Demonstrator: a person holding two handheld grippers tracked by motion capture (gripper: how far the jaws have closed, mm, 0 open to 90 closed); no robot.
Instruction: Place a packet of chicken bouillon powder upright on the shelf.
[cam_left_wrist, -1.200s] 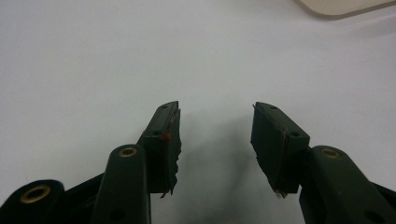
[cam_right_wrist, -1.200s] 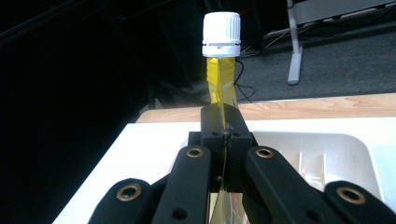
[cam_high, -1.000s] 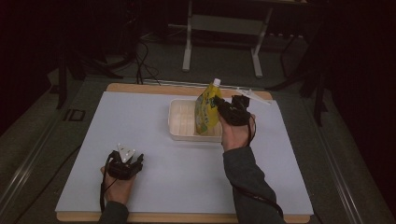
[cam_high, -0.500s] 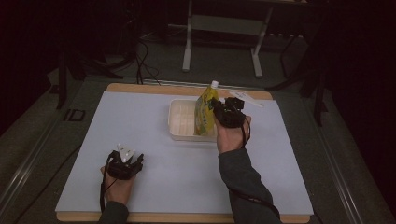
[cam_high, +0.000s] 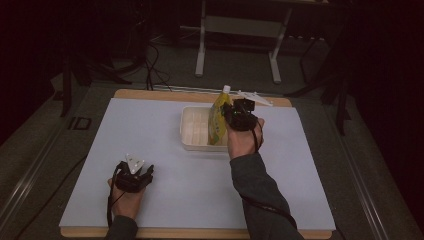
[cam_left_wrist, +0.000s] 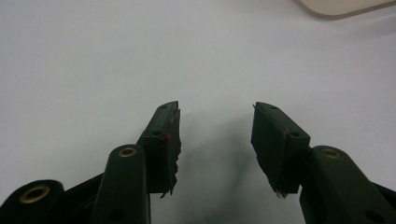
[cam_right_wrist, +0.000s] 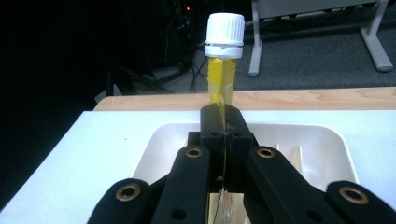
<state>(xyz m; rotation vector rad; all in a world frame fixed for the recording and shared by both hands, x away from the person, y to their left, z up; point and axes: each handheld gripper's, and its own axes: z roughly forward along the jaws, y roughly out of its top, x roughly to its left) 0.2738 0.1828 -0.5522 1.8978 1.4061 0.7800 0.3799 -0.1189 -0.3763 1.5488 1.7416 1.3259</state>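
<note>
A yellow pouch (cam_high: 218, 120) with a white screw cap (cam_right_wrist: 225, 28) hangs upright over a shallow white tray (cam_high: 194, 128) at the back middle of the table. My right gripper (cam_high: 231, 113) is shut on the pouch's edge; in the right gripper view the jaws pinch the yellow pouch (cam_right_wrist: 223, 88) just below its spout, above the white tray (cam_right_wrist: 299, 140). My left gripper (cam_high: 141, 172) rests low at the front left, open, with nothing between its fingers (cam_left_wrist: 164, 135) and bare white table beneath.
The white table surface (cam_high: 150, 130) has a wooden edge (cam_high: 150, 93) at the back. A thin white object (cam_high: 252, 96) lies behind the tray near that edge. Dark floor, cables and a metal stand (cam_high: 237, 30) lie beyond the table.
The right gripper has carried the pouch a little to the left, over the tray's right part. The left gripper has stayed in place.
</note>
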